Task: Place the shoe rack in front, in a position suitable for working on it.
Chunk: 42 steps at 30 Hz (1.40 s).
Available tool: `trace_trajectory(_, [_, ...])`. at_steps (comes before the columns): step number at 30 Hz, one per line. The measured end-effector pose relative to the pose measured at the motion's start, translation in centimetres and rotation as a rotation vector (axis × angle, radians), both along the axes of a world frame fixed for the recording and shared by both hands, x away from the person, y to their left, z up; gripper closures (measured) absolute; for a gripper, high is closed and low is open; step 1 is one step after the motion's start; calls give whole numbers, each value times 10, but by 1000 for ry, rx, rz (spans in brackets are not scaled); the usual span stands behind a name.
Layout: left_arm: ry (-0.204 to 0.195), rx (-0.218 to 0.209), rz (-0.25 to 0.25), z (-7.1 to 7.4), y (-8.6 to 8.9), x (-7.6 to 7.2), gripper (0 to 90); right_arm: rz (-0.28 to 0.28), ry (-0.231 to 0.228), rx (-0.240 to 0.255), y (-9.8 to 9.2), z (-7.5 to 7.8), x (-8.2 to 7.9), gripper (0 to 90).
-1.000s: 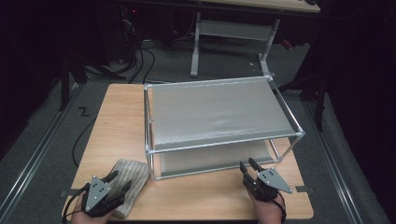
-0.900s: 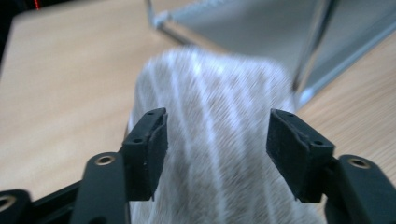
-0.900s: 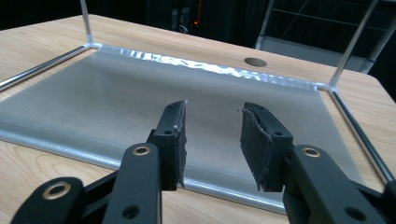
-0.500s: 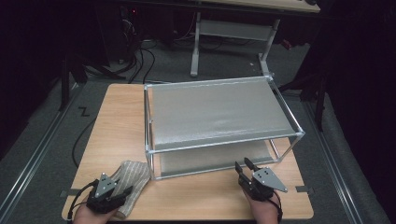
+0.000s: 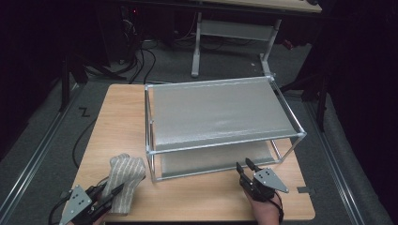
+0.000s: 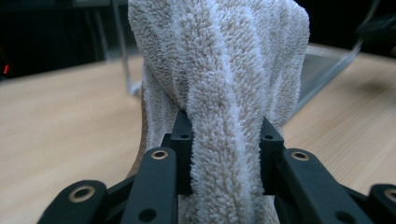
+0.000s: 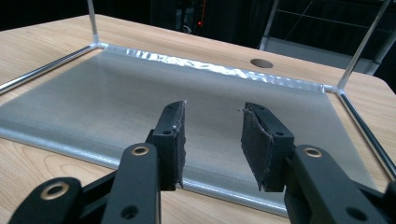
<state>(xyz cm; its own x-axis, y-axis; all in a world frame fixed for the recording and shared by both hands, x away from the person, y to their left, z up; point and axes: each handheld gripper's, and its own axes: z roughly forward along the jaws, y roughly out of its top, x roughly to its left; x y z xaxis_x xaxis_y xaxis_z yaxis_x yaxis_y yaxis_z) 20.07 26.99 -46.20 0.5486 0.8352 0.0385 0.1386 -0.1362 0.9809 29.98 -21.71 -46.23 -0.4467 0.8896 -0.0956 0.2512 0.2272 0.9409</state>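
Grasp step: left gripper, jaws just closing, pinches the towel bunched between its pads; right gripper waits spread, empty, facing the rack; next, likely lift towel onto a shelf.

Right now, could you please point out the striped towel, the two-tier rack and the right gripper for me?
striped towel [image 5: 124,176]: high view, middle of the bunched cloth.
two-tier rack [image 5: 220,112]: high view, bare top shelf.
right gripper [image 7: 212,140]: right gripper view, gap midway between its fingertips.
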Motion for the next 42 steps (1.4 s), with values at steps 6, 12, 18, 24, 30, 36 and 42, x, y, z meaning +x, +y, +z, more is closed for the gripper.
trace_trajectory(6, [-34,32,-56,4,-17,3,673,-3,-2,-7,2,-1,0,595])
trace_trajectory(12, [12,63,-71,-2,-34,21,610,-1,5,-8,1,-2,0,596])
trace_trajectory(18, [56,107,-81,-8,-52,36,536,-6,6,-10,-1,-3,-1,595])
trace_trajectory(24, [77,122,-69,-11,-65,46,520,-12,9,-7,-2,-3,-2,596])
trace_trajectory(30, [31,121,-52,-5,-72,47,583,-17,14,-9,-1,-4,-2,596])
trace_trajectory(36, [13,111,-36,-6,-74,48,612,-10,14,-12,-1,-5,-1,595])
trace_trajectory(42, [77,129,-43,-16,-73,53,634,-11,13,-13,0,-5,-2,595])
